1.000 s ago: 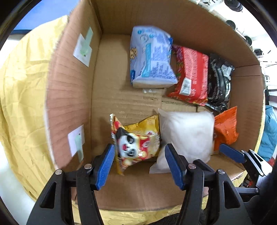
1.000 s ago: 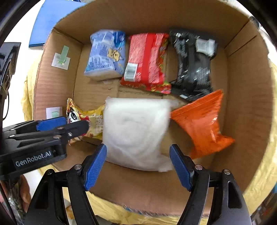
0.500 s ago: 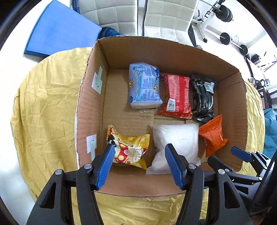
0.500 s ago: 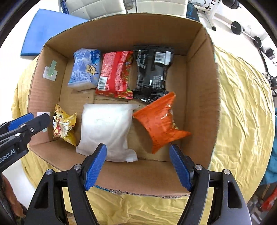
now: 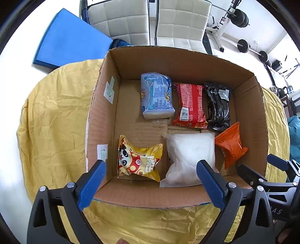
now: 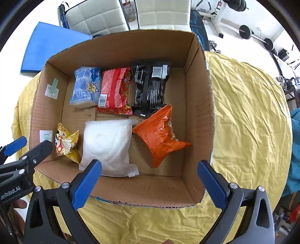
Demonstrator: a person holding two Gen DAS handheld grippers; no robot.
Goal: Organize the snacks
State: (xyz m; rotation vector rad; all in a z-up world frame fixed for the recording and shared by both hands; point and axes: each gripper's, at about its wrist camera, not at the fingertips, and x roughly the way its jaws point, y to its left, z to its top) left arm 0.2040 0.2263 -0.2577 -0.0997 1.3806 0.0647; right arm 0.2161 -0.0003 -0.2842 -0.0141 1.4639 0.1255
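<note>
An open cardboard box (image 5: 187, 193) (image 6: 198, 105) holds several snack packs. Along the far side lie a pale blue pack (image 5: 156, 95) (image 6: 85, 87), a red pack (image 5: 190, 105) (image 6: 114, 90) and a black pack (image 5: 218, 105) (image 6: 150, 86). Nearer lie a yellow panda bag (image 5: 137, 161) (image 6: 65, 144), a white pouch (image 5: 189, 155) (image 6: 107, 144) and an orange bag (image 5: 229, 146) (image 6: 161, 133). My left gripper (image 5: 150, 178) and right gripper (image 6: 149, 176) both hover open and empty above the box's near wall.
The box rests on a table under a crumpled yellow cloth (image 5: 52, 120) (image 6: 249, 116). Behind it stand white padded chairs (image 5: 146, 20), a blue mat (image 5: 69, 41) on the floor and exercise gear (image 5: 241, 16).
Both grippers have drawn back and up out of the box, open and empty. The whole box and the room behind have come into view. The snacks lie where they were.
</note>
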